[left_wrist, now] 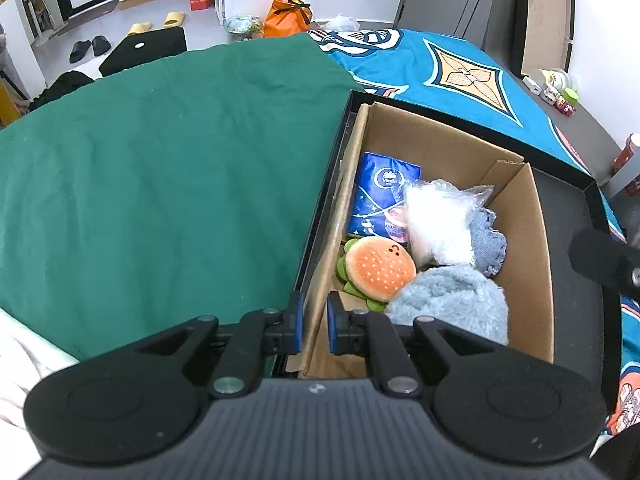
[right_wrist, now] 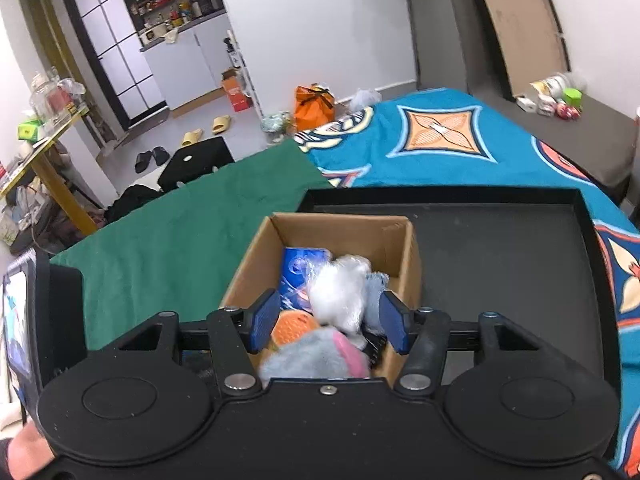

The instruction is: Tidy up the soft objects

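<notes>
We list one cardboard box [left_wrist: 516, 240], open-topped, standing in the left part of a shallow black tray [right_wrist: 500, 248]; the tray lies on a bed dressed with a green sheet [left_wrist: 160, 160] and a teal patterned blanket [left_wrist: 460, 72]. Contents of the box, as read from the left wrist view: a blue tissue pack [left_wrist: 380, 192] at 12 o'clock; a clear plastic bag with white filling [left_wrist: 436, 220] just beside it toward 2 o'clock, overlapping its edge; a piece of blue denim cloth [left_wrist: 488, 240] at 3 o'clock against the box wall; a plush hamburger [left_wrist: 378, 268] with green felt trim at 9 o'clock; a fluffy light-blue plush [left_wrist: 452, 304] at 6 o'clock, touching the hamburger. In the right wrist view the fluffy plush shows a pink patch. Our left tongs [left_wrist: 315, 328] are clenched on the left wall of the box, one blue pad outside it and one inside, near the box's closest corner. Our right tongs [right_wrist: 328, 322] hover above the box, released, their jaws standing apart with the soft things seen between them but no pad pressing on any. Part of a hand [right_wrist: 24, 456] shows at 8 o'clock in the right wrist view. Beyond the bed: an orange bag [right_wrist: 314, 106] on the floor, yellow slippers [right_wrist: 208, 130] and black slippers [right_wrist: 152, 158].
</notes>
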Demonstrator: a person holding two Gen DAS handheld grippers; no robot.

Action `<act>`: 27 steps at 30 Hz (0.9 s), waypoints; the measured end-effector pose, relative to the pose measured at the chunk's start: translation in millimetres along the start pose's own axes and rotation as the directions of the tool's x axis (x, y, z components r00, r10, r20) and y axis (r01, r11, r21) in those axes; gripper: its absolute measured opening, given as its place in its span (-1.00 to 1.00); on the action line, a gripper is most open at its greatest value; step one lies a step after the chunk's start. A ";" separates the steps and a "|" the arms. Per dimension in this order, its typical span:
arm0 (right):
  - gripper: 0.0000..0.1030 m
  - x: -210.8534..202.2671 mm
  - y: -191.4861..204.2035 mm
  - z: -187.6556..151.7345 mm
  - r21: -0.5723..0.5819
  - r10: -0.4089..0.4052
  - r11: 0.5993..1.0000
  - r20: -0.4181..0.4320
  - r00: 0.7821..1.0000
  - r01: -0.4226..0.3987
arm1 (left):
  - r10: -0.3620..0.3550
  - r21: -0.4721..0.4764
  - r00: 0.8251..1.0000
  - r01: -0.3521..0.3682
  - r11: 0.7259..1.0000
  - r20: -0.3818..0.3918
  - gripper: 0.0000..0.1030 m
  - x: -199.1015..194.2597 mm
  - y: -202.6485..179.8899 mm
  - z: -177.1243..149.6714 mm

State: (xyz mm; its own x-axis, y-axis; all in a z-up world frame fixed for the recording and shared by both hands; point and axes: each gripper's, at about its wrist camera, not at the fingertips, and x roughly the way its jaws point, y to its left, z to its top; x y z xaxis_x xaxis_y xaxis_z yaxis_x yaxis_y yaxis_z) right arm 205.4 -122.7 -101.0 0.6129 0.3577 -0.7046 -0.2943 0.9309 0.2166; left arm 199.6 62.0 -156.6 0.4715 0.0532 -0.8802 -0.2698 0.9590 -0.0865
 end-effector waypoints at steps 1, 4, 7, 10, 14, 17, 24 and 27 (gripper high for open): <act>0.07 -1.0 -2.2 -2.0 0.004 -0.004 1.000 -0.004 1.000 0.004 | 0.000 0.001 1.000 0.000 1.000 0.001 -0.79 -0.1 -0.6 -0.2; 0.07 -4.8 -9.2 -6.1 0.019 -0.007 1.000 -0.014 1.000 0.007 | 0.005 0.009 1.000 -0.005 1.000 0.005 -0.79 -1.2 -2.2 -1.2; 0.07 -7.1 -12.3 -8.0 0.022 -0.014 1.000 -0.017 1.000 0.014 | 0.010 0.011 1.000 -0.010 1.000 0.001 -0.79 -1.3 -2.4 -1.0; 0.07 -9.7 -17.2 -7.8 0.030 -0.017 0.999 -0.021 1.000 0.017 | 0.012 0.013 1.000 -0.012 1.000 -0.004 -0.78 -2.3 -3.9 0.6; 0.07 -14.0 -25.6 -8.0 0.057 -0.017 0.998 -0.012 1.000 0.018 | 0.048 0.037 0.999 -0.048 0.998 0.000 -0.77 -5.8 -11.1 2.4; 0.07 -14.9 -33.2 -9.3 0.085 -0.020 0.996 -0.012 1.000 0.021 | 0.056 0.051 0.998 -0.057 0.997 0.018 -0.72 -14.6 -14.6 3.0; 0.11 -26.4 -46.3 -11.0 0.120 -0.019 0.993 0.000 1.000 0.019 | 0.054 0.060 0.998 -0.055 0.997 0.020 -0.61 -31.5 -21.1 3.5; 0.22 -32.6 -53.0 -12.1 0.133 -0.026 0.991 0.001 1.000 0.025 | 0.060 0.089 0.998 -0.063 0.994 0.037 -0.38 -40.4 -28.0 3.2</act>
State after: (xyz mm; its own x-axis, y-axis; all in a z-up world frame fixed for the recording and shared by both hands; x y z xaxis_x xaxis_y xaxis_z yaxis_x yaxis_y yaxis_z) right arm 192.2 -184.5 -97.7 0.6208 0.3336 -0.7094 -0.1787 0.9413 0.2862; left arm 190.8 33.8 -117.1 0.4850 0.1211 -0.8661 -0.2236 0.9746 0.0111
